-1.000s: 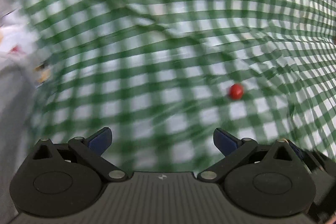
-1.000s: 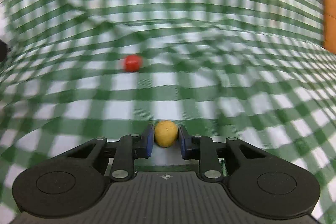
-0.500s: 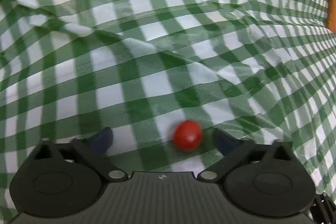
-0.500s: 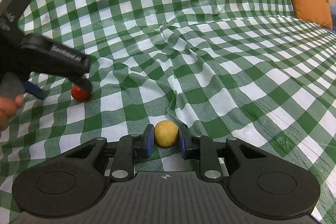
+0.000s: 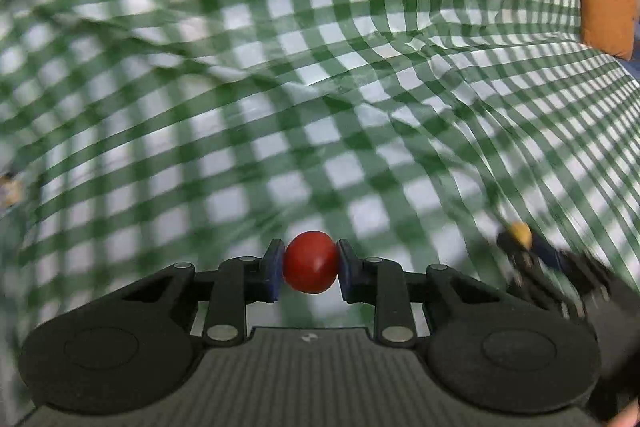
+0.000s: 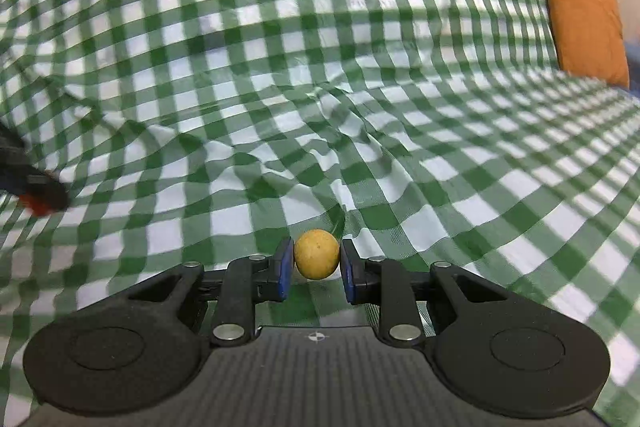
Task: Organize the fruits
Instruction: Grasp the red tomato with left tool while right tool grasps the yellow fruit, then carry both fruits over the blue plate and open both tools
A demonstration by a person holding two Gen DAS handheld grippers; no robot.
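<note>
The left gripper (image 5: 310,263) clamps a red fruit (image 5: 310,262); the right gripper (image 6: 316,261) pinches a yellow fruit (image 6: 317,254). Both seem raised above the blurred green checked cloth (image 6: 360,107).

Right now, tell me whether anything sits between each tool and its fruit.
Nothing does. The left tool is already shut on the red fruit, and the right tool on the yellow fruit. No container for them shows.

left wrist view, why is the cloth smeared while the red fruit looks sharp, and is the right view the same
Left wrist view: motion blur streaks the checked cloth; the red fruit, clamped in the left gripper, stays crisp. Right wrist view: same, milder; yellow fruit in the right gripper is sharp.
</note>
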